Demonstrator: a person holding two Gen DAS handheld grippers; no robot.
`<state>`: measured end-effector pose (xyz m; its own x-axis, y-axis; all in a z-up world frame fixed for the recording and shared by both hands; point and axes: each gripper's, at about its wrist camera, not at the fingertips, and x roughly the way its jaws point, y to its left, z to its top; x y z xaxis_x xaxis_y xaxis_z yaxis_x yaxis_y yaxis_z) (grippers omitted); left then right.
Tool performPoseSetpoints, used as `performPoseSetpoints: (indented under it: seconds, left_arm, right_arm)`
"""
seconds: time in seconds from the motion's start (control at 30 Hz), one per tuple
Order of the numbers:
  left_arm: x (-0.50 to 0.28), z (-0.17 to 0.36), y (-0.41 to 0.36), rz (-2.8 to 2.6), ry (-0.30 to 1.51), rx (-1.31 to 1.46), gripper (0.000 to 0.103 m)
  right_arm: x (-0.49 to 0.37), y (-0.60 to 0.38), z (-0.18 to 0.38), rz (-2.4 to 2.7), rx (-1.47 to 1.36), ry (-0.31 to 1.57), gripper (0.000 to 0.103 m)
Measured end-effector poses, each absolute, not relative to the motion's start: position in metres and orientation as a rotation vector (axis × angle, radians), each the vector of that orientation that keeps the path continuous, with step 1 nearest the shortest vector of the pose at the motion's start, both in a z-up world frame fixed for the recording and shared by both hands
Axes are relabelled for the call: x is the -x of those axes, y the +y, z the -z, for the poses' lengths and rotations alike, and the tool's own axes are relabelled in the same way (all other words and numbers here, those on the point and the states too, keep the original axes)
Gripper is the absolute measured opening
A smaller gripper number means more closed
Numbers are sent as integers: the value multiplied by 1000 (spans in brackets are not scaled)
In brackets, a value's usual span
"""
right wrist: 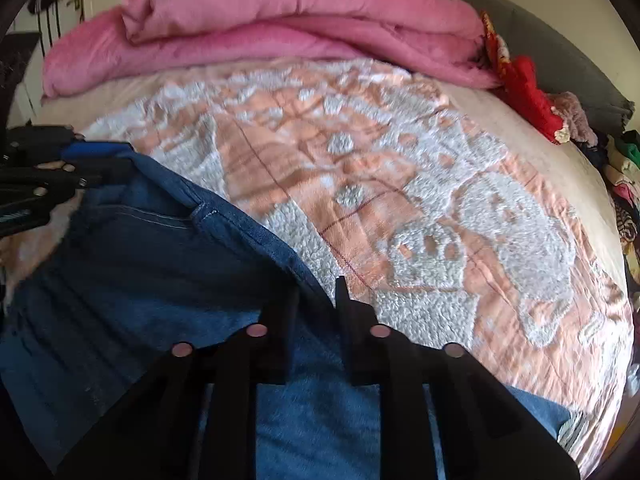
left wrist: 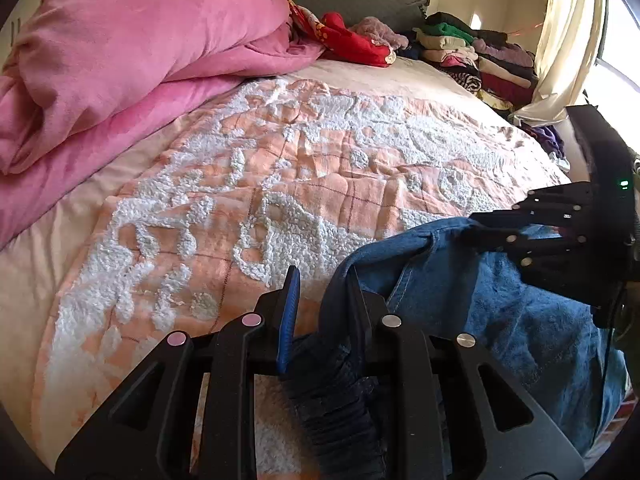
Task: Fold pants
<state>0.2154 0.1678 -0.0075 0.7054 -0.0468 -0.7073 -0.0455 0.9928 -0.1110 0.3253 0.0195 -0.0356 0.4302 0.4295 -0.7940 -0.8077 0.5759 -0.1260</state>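
Note:
Blue denim pants (left wrist: 532, 328) with a fuzzy blue lining lie at the near edge of the bed, waistband up. My left gripper (left wrist: 322, 314) is shut on a bunched, ribbed part of the waistband, which fills the gap between its blue pad and the black finger. At the right of the left wrist view, my right gripper (left wrist: 478, 222) pinches the denim's top edge. In the right wrist view the pants (right wrist: 140, 264) spread across the lower left, and my right gripper (right wrist: 316, 306) is shut on their edge. The left gripper (right wrist: 100, 166) holds the far corner there.
A peach and white tufted bedspread (left wrist: 280, 184) covers the bed. A heaped pink duvet (left wrist: 120, 52) lies at the back left, with a red garment (left wrist: 352, 40) beside it. Stacks of folded clothes (left wrist: 472, 56) line the far right, next to a curtain (left wrist: 568, 40).

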Motion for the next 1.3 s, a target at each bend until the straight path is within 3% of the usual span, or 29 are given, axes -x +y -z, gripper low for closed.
performPoseSetpoints:
  seconds: [0.57,1.03,1.23,1.3]
  left_arm:
    - [-157,-27,153,63,682,127,8]
    - [-48,-26,154,101,668,247,8]
    - [-34,-26,162,100,678,303,35]
    - [-38,-23,161,114,699,327,54]
  right_arm:
    - [-221,-65,-22,-886,270,661,7]
    - [-103,-101,0,-968,192,709,7]
    - [-85,-109,13,-964,164,739,7]
    - [-82,-110,14,-964,169,739,7]
